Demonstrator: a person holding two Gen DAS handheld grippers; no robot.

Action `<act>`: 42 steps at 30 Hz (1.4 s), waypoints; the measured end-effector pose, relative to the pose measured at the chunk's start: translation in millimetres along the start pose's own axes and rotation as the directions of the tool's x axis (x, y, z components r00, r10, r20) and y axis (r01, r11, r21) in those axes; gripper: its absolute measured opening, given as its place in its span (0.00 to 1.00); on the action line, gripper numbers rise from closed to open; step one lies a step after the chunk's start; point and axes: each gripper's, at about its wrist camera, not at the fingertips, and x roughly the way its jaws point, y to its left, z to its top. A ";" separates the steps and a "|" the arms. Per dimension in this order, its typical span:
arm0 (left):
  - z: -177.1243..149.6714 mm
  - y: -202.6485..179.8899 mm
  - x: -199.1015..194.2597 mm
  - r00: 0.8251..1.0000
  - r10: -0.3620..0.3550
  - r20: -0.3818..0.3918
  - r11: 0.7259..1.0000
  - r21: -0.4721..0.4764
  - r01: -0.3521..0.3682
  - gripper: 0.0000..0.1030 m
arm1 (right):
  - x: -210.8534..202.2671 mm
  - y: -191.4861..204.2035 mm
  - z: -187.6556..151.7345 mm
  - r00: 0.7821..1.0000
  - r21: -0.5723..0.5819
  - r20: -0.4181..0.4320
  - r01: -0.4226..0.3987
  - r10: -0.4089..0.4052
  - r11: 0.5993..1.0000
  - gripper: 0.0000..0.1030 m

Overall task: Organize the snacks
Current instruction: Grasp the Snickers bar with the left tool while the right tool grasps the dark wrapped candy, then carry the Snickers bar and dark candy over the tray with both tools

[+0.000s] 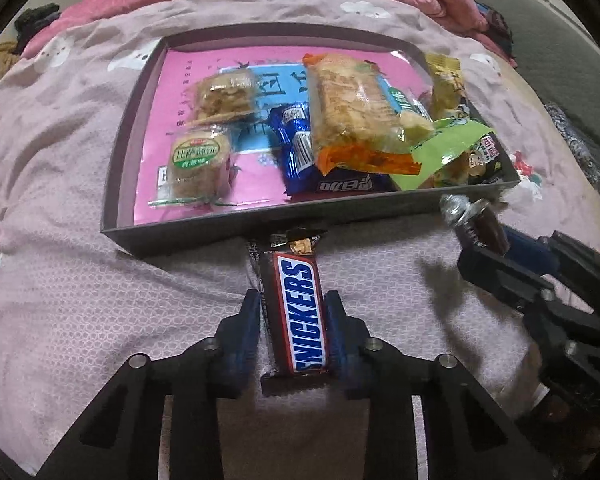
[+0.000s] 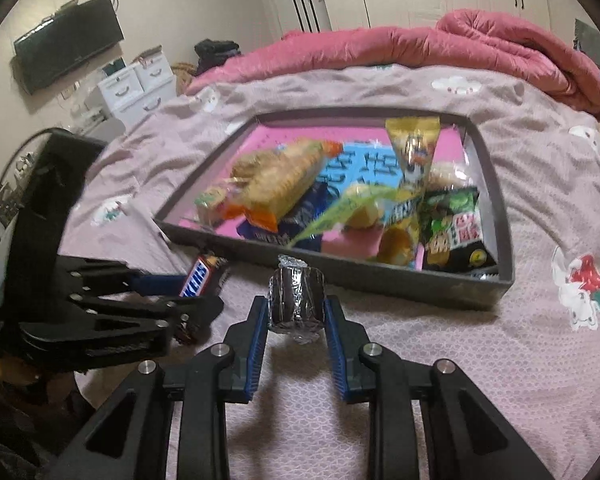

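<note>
Both claws tilted down: left claw clenched on Snickers bar, right claw on foil-wrapped snack.

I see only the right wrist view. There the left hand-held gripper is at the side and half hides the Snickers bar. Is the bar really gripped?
Observer: Yes. The left wrist view shows the left hand-held gripper shut on the Snickers bar, with one pad on each long side.
Operator: Where does the box have free floor?
Observer: In that view the pink floor is bare along the left wall of the box.
Operator: What lies next to that bare strip?
Observer: A round biscuit pack with a green label, and behind it a clear pack of crunchy squares.
</note>
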 end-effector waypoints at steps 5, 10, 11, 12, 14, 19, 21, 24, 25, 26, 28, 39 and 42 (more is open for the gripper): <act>2.1 3.9 -12.2 1.000 -0.023 0.017 1.000 -0.016 0.023 0.29 | -14.1 -3.6 6.1 0.998 0.025 0.062 -0.020 0.018 1.000 0.28; 3.2 2.1 -32.2 0.998 -0.028 0.056 1.000 -0.003 0.028 0.29 | -21.9 -9.3 11.5 0.994 0.046 0.104 -0.023 0.018 0.999 0.28; 4.3 1.8 -35.8 0.997 -0.031 0.064 1.000 -0.004 0.031 0.29 | -23.9 -10.9 12.7 0.993 0.051 0.114 -0.024 0.018 0.998 0.28; 5.9 1.8 -39.8 0.997 -0.034 0.072 0.999 -0.007 0.035 0.29 | -25.4 -12.1 13.2 0.993 0.053 0.121 -0.021 0.015 0.998 0.28; 6.1 3.3 -46.9 0.996 -0.040 0.084 0.999 -0.012 0.041 0.28 | -28.1 -14.9 14.9 0.991 0.059 0.134 -0.017 0.008 0.998 0.28; 17.2 4.9 -59.5 0.991 -0.042 0.124 0.999 -0.026 0.046 0.28 | -31.8 -24.3 17.6 0.988 0.088 0.157 0.000 -0.014 0.996 0.28; 23.2 7.0 -63.8 0.990 -0.039 0.138 0.998 -0.034 0.044 0.28 | -33.3 -29.1 18.6 0.986 0.101 0.166 0.009 -0.026 0.995 0.28; 31.1 10.4 -66.0 0.988 -0.031 0.152 0.998 -0.044 0.038 0.28 | -35.6 -34.3 20.1 0.983 0.113 0.177 0.022 -0.042 0.993 0.28; 32.8 11.4 -67.3 0.987 -0.028 0.160 0.998 -0.049 0.036 0.28 | -36.2 -35.4 20.6 0.982 0.115 0.181 0.028 -0.048 0.993 0.28; 35.1 12.1 -67.9 0.986 -0.025 0.164 0.998 -0.050 0.033 0.28 | -36.5 -36.5 21.4 0.981 0.116 0.183 0.035 -0.056 0.993 0.28; 39.2 13.8 -69.0 0.984 -0.018 0.175 0.998 -0.054 0.028 0.28 | -37.2 -39.0 23.5 0.979 0.116 0.189 0.051 -0.073 0.992 0.28; 61.4 14.2 -62.2 0.982 0.000 0.188 0.998 -0.055 0.011 0.28 | -35.3 -52.8 28.9 0.974 0.149 0.197 0.083 -0.112 0.985 0.28; 67.4 14.0 -55.9 0.982 0.004 0.188 0.999 -0.054 0.006 0.28 | -33.3 -56.7 30.0 0.973 0.161 0.197 0.091 -0.122 0.983 0.28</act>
